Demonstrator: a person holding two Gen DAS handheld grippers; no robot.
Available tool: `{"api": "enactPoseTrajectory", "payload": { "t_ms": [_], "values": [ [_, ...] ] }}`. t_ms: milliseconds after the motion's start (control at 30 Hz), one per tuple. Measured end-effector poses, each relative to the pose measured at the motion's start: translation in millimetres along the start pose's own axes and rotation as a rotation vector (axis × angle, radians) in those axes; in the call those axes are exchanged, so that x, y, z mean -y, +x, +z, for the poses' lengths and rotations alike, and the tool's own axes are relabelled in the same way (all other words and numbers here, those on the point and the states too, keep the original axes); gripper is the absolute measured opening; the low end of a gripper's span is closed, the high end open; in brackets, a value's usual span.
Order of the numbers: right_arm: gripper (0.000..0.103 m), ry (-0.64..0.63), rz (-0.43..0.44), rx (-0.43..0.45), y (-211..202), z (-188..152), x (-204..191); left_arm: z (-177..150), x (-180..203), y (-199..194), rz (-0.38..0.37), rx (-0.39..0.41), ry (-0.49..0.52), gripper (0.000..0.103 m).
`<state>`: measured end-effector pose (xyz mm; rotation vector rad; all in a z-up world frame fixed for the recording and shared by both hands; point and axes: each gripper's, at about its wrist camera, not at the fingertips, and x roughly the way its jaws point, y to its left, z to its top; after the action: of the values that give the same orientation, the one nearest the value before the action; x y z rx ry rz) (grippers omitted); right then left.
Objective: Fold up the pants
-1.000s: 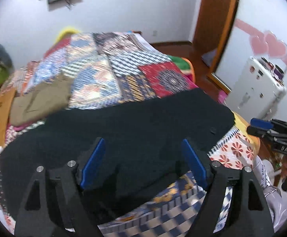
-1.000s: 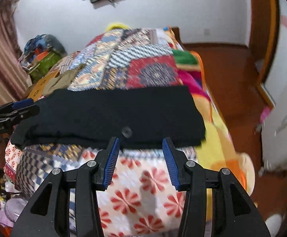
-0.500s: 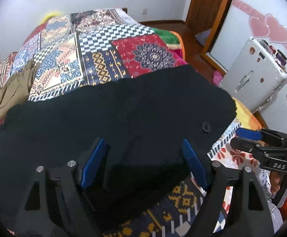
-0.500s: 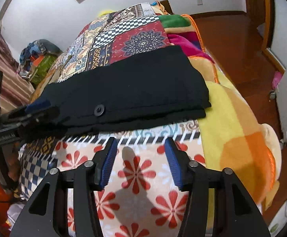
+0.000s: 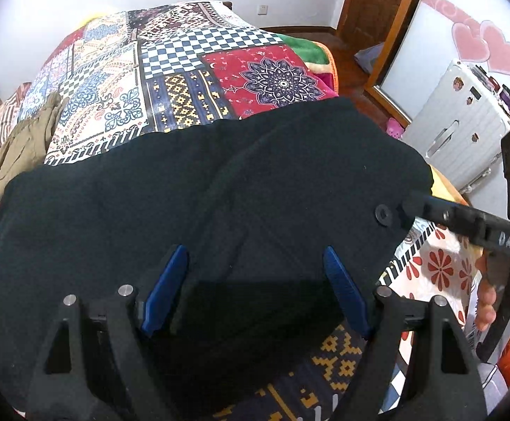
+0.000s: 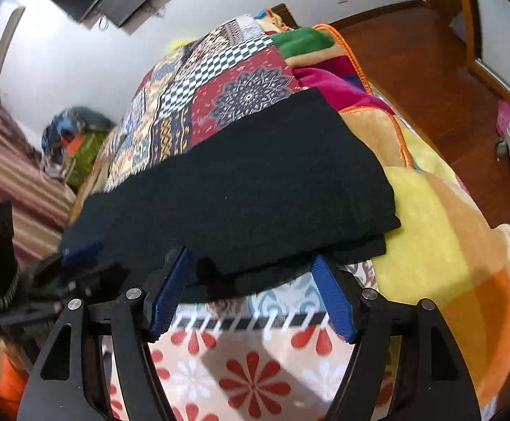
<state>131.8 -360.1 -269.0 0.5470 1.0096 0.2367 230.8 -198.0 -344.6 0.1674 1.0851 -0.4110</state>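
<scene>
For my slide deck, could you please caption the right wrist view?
Right tool, jaws opening, reaches the near edge of black pants lying across a patchwork bedspread.

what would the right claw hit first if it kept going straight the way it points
Most likely the near edge of the black pants on the bed. The right claw is opening, with that hem just ahead between its fingers; depth is hard to judge.

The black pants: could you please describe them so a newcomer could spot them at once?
Find the bed with the patchwork quilt. Across its near end lie the black pants, folded flat. They are the only plain dark cloth there, with one round button; the other garment is khaki.
</scene>
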Motion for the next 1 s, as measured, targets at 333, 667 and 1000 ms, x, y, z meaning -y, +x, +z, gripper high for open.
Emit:
{"api": "enactPoseTrajectory", "payload": {
  "t_ms": [333,667,1000],
  "values": [
    [0.033,0.103,0.017,0.066,1.8,11.3,8.0,3.1,-0.5,-0.1,-0.009,-0.007,0.002,0.08],
    [0.018,-0.028,-0.038,0.168,-23.2,15.1,-22.4,13.7,-15.0,-27.5,-0.019,0.06,-0.04,0.08],
    [0.013,-0.216,-0.037,0.271,-39.0,32.7,-87.5,4.4,-72.5,-68.7,0.036,0.144,-0.152,0.08]
  ]
}}
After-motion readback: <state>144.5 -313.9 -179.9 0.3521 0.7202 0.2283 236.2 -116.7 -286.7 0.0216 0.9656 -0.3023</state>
